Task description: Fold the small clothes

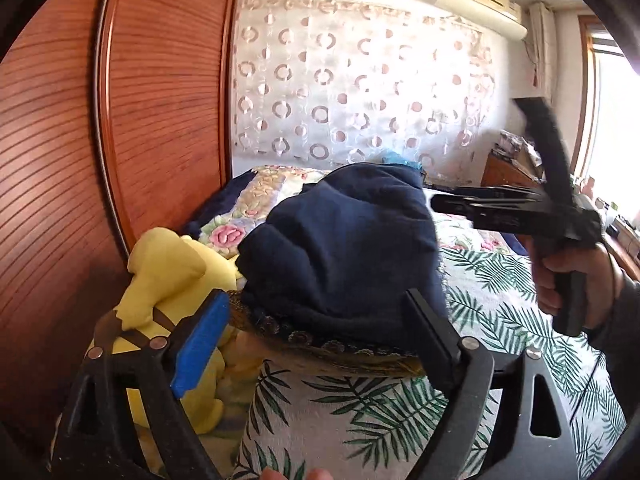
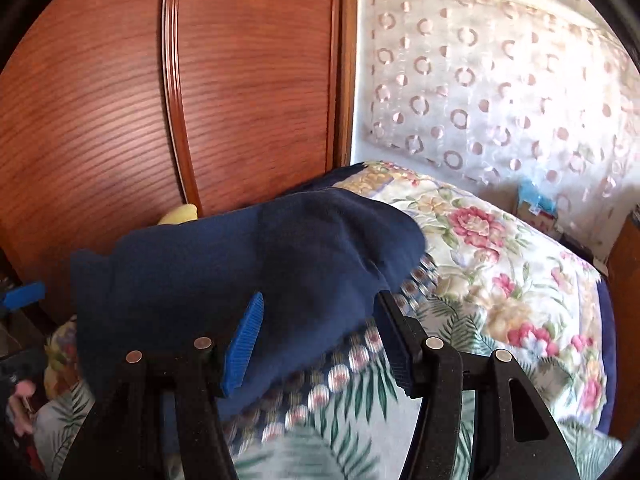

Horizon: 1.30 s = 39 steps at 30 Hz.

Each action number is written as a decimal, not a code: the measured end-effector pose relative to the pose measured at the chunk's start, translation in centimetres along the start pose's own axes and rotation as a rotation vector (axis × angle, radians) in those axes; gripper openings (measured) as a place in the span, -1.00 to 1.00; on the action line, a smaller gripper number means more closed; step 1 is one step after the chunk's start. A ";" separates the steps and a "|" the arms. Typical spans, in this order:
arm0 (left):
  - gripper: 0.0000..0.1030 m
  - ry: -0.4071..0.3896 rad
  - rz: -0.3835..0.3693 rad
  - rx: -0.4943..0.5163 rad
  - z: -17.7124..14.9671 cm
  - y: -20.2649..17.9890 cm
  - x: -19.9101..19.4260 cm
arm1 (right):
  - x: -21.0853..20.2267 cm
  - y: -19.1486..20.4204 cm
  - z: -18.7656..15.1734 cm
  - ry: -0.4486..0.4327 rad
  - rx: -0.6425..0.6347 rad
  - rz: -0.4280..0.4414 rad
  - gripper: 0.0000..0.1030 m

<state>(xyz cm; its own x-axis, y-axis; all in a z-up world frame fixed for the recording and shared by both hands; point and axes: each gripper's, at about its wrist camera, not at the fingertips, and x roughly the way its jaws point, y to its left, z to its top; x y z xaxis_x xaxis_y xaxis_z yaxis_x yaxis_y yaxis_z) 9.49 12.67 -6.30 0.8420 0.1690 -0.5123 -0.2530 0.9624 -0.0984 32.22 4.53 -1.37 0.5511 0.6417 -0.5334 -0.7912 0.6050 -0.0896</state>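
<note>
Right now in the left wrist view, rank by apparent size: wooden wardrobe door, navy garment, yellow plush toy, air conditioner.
1. Reddish wooden wardrobe door
2. Navy blue fleece garment
3. Yellow plush toy, partly hidden by the tongs
4. White wall air conditioner, far away, so apparent size only

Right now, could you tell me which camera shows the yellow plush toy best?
The left wrist view: the yellow plush toy lies in full sight beside the navy garment. The right wrist view shows only a yellow tip behind that garment.
</note>
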 end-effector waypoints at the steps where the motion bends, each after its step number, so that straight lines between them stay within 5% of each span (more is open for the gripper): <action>1: 0.74 -0.004 -0.005 0.005 0.0 -0.3 -0.3 | -0.8 0.0 -0.5 -0.009 0.009 -0.002 0.15; 18: 0.79 -0.004 -0.159 0.091 -1.2 -7.5 -3.6 | -19.3 2.7 -10.1 -0.081 0.135 -0.147 0.28; 26: 0.79 -0.005 -0.193 0.129 -1.6 -10.4 -6.1 | -24.5 5.2 -14.0 -0.097 0.218 -0.209 0.61; 39: 0.79 -0.093 -0.225 0.159 1.1 -14.6 -10.6 | -34.8 9.9 -15.5 -0.210 0.306 -0.400 0.62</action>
<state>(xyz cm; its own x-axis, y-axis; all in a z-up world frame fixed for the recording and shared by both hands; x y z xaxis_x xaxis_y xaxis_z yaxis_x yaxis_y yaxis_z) 4.80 -2.91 1.48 0.9106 -0.0407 -0.4113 0.0167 0.9979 -0.0618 1.11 -19.09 3.25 0.8594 0.3943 -0.3255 -0.4124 0.9109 0.0147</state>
